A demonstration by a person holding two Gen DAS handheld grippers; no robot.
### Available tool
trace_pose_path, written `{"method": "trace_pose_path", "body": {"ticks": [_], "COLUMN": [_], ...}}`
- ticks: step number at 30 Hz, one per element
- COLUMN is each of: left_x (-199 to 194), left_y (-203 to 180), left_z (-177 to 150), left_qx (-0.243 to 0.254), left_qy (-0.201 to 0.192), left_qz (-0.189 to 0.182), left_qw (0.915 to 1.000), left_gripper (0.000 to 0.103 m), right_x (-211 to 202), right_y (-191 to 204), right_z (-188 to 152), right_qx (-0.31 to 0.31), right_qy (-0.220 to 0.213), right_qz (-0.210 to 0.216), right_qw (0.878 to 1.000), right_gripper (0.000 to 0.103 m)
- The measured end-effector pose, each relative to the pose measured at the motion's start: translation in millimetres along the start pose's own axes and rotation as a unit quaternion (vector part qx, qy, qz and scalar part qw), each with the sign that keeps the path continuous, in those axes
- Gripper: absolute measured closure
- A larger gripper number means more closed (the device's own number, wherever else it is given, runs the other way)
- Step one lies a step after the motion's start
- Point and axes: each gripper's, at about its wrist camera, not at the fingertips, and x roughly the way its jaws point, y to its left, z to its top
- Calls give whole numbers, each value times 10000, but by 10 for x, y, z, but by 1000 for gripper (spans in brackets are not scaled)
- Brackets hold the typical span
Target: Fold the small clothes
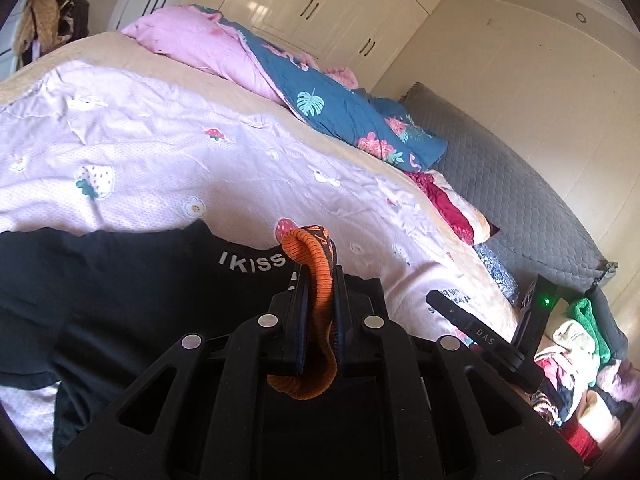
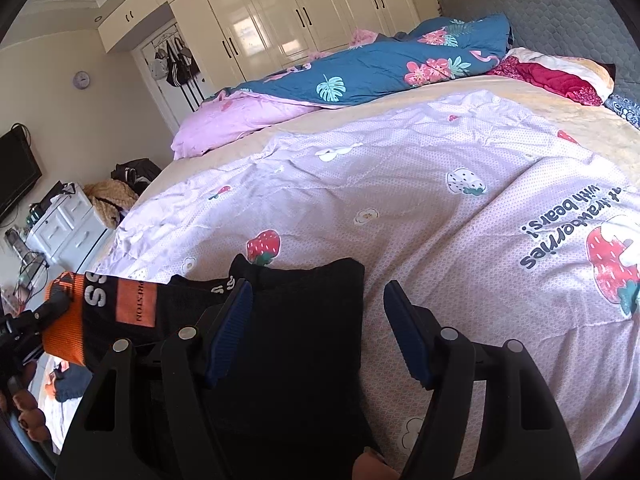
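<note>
Your left gripper (image 1: 318,316) pinches the orange waistband (image 1: 316,280) of the black shorts (image 2: 288,320).
Your right gripper (image 2: 318,332) stands open over the shorts (holding nothing), which lie on the strawberry-print quilt (image 2: 400,200).

We see from both wrist cameras, close over the lilac strawberry-print bedspread (image 1: 168,128), facing perhaps toward the glossy cream wardrobe doors (image 2: 276,12); both share the black garment with orange waistband (image 2: 120,312).
</note>
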Motion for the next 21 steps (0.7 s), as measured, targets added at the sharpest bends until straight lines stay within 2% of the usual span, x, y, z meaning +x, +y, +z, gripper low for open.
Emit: {"method": "trace_pose_path", "body": {"ticks": [11, 21], "left_x": [-161, -82], "left_y": [303, 731], "left_z": [-148, -261], "left_qx": [-325, -791], "left_qy": [98, 294], "left_qz": [312, 734], "left_qw": [9989, 9937], "left_gripper": [99, 99], "right_x": [70, 203], "right_y": [167, 392], "right_z": [-28, -163], "right_qx": [-356, -778], "right_qy": [167, 508], "right_qz": [117, 234], "right_qw": [9992, 9954], "right_gripper": [36, 36]}}
